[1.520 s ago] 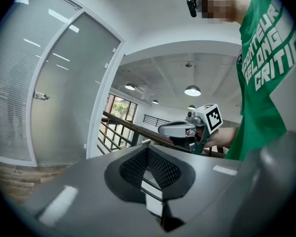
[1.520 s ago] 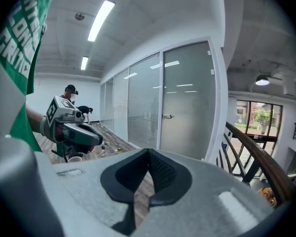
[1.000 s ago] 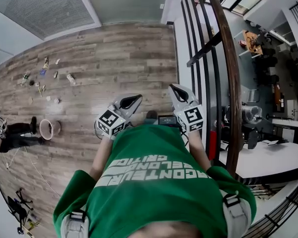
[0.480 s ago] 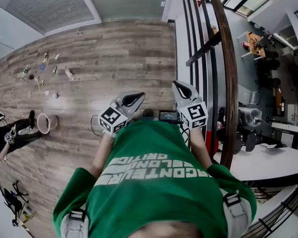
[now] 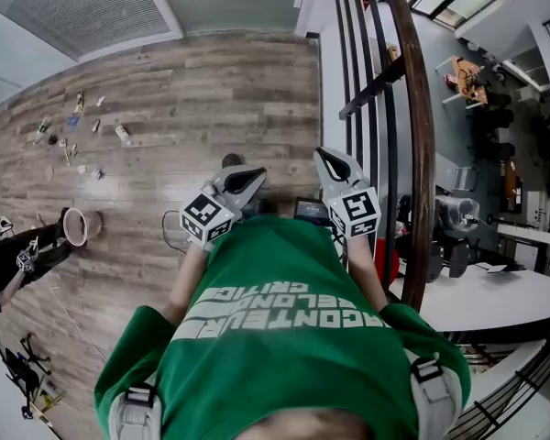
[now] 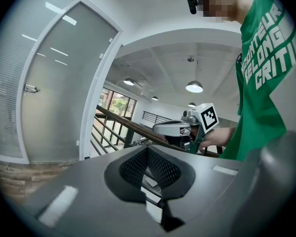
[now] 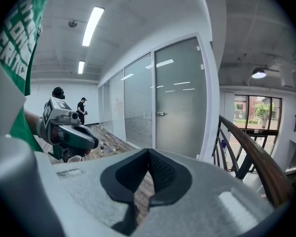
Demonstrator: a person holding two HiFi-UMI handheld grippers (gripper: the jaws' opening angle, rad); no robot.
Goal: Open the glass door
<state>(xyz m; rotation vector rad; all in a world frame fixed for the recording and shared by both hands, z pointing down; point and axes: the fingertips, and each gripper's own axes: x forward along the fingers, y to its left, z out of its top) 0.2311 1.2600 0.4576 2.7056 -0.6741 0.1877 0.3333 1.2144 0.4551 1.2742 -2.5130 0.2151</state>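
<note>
- Approach stage: well apart from the door (image 7: 180,98), which stands shut in its frame ahead.
- Left gripper (image 6: 148,152) and right gripper (image 7: 149,154) raised at chest height, fingers pressed together on nothing.
- Handle (image 7: 161,114) at the door's left edge, untouched.
- Next, probably: close in, part the fingers, grip the handle, then push or pull.

We see the glass door (image 7: 180,98) standing tall and shut in its white frame (image 7: 212,98). Its glass is grey and cloudy, and lights shine back off it. A small metal handle (image 7: 161,114) sticks out at its left edge, about halfway up.
</note>
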